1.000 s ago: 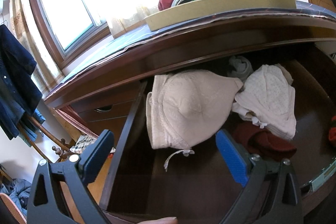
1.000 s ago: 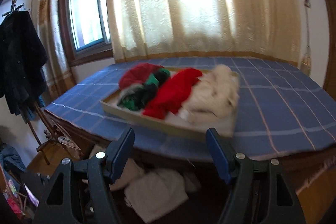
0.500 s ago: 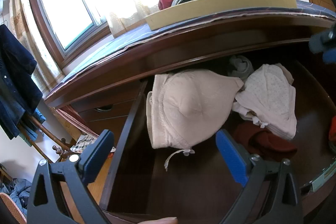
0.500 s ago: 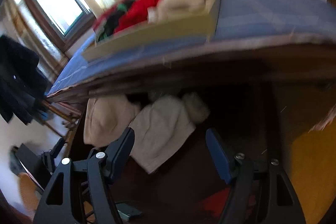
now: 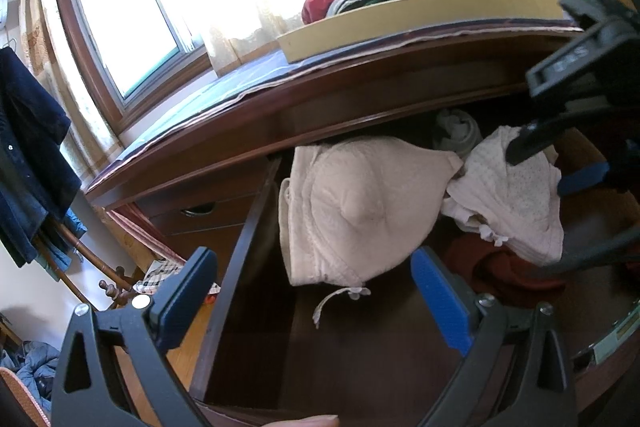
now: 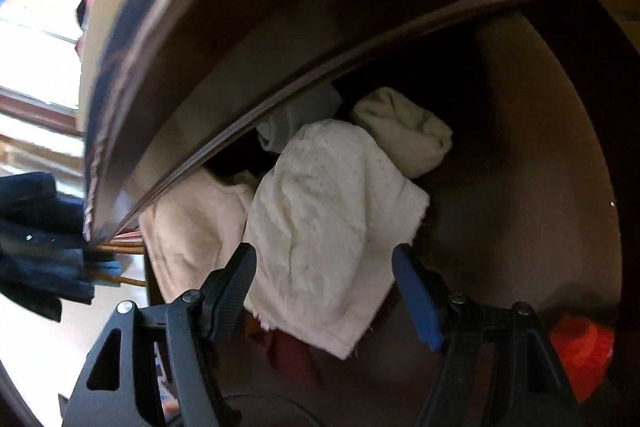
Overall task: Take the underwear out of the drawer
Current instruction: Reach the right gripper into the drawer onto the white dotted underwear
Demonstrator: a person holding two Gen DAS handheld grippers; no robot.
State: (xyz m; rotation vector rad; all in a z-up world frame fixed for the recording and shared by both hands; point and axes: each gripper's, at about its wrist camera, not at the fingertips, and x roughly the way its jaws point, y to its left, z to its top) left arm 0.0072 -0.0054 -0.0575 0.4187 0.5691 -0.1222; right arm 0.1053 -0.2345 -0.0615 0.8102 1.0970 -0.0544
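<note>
Several garments already lie in the tray (image 5: 420,23) on top; more remain in the drawer (image 5: 236,267); your right gripper (image 6: 324,267), jaws apart, straddles the white underwear (image 6: 328,219) without gripping; your left gripper (image 5: 312,279) waits open, empty.

The left wrist view sits outside the open drawer (image 5: 248,227), looking up past the desk (image 5: 360,83) toward the window (image 5: 120,19). The right wrist view looks steeply down, close inside it. Both share the white underwear (image 5: 516,203) (image 6: 320,227).
</note>
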